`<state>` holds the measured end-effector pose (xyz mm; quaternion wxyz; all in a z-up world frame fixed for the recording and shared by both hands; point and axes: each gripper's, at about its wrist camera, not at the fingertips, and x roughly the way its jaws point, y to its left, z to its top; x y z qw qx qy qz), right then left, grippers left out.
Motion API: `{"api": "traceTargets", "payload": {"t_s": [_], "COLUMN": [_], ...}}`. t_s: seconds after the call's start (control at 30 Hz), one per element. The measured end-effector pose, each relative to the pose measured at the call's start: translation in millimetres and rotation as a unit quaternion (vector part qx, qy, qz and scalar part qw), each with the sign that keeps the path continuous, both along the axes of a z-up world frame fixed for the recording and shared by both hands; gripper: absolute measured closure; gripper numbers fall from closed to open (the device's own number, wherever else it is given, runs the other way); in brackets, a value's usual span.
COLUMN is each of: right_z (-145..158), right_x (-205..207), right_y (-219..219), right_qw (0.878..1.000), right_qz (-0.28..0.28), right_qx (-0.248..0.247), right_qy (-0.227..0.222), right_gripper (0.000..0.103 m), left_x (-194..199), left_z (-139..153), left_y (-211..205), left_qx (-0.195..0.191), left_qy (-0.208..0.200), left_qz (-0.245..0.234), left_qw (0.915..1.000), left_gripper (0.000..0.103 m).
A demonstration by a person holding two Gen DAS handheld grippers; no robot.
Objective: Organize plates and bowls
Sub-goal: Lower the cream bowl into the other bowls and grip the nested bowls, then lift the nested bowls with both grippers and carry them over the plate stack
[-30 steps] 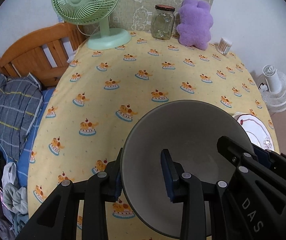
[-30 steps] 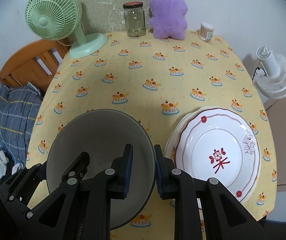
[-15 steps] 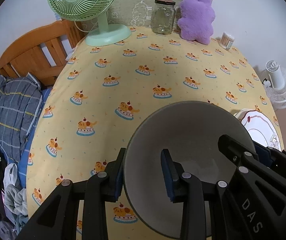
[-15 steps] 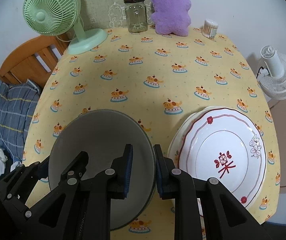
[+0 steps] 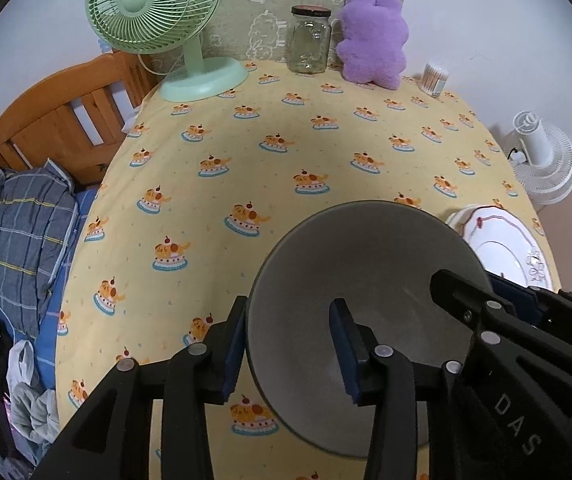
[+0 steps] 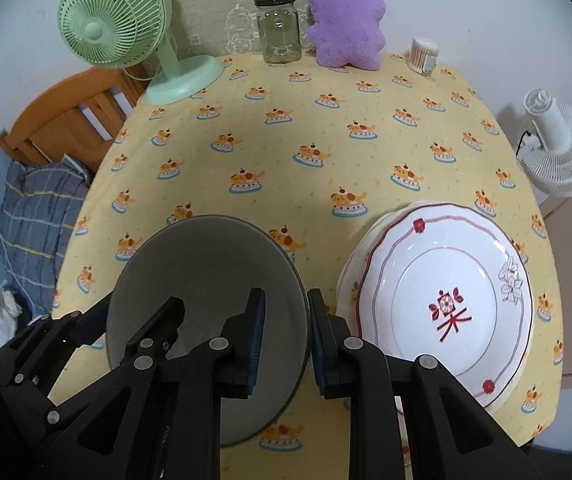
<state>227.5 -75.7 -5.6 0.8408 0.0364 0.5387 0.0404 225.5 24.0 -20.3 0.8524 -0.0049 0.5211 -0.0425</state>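
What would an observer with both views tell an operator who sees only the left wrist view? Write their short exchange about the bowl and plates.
Operator: Is the right gripper gripping the bowl?
Observer: Yes. The right gripper is shut on the rim of the bowl, one pad inside and one outside.
Operator: Does the bowl touch the plates?
Observer: No. Cloth shows between the bowl and the plates.
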Motion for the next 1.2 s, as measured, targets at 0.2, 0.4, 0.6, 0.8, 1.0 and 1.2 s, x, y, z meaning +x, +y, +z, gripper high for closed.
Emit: {"api": "traceTargets", "payload": {"t_s": [0.2, 0.4, 0.6, 0.8, 1.0, 1.2], "right_z": [13.3, 10.9, -6.0, -27.9, -49.6, -55.9], "right_x": [-12.2, -10.0, 3.7, 23.8, 36.9, 37.5], "right_y": [-15.5, -27.7, -34.8, -38.8, -38.3, -29.9], "right_qw": [1.0, 0.998, 0.996, 0.992, 0.986, 0.985], "right_qz": [-0.01, -0.002, 0.003, 0.02, 0.035, 0.045], "right_qx": [0.019, 0.055, 0.085, 0.114, 0.143, 0.142], "right_qy": [-0.012, -0.008, 0.016, 0.047, 0.081, 0.092], "right_gripper": [0.051, 0.035, 0.035, 0.039, 0.056, 0.06], "left_x": [-11.2, -12.5, -4.6, 5.3, 10.1, 12.1], "left_z": [11.5, 9.1, 0.5, -9.4, -19.4, -31.3], "left_y": [-1.6, 1.2, 4.4, 3.3, 2.2, 6.4], "left_qx": [-0.026, -0.041, -0.025, -0.009, 0.003, -0.005], "left_qy": [-0.01, -0.003, 0.011, 0.023, 0.043, 0.063], "left_qz": [-0.009, 0.018, 0.042, 0.066, 0.079, 0.081], "left_qw": [0.9996, 0.999, 0.9987, 0.9975, 0.9959, 0.9947], "left_gripper": [0.03, 0.024, 0.024, 0.024, 0.024, 0.024]}}
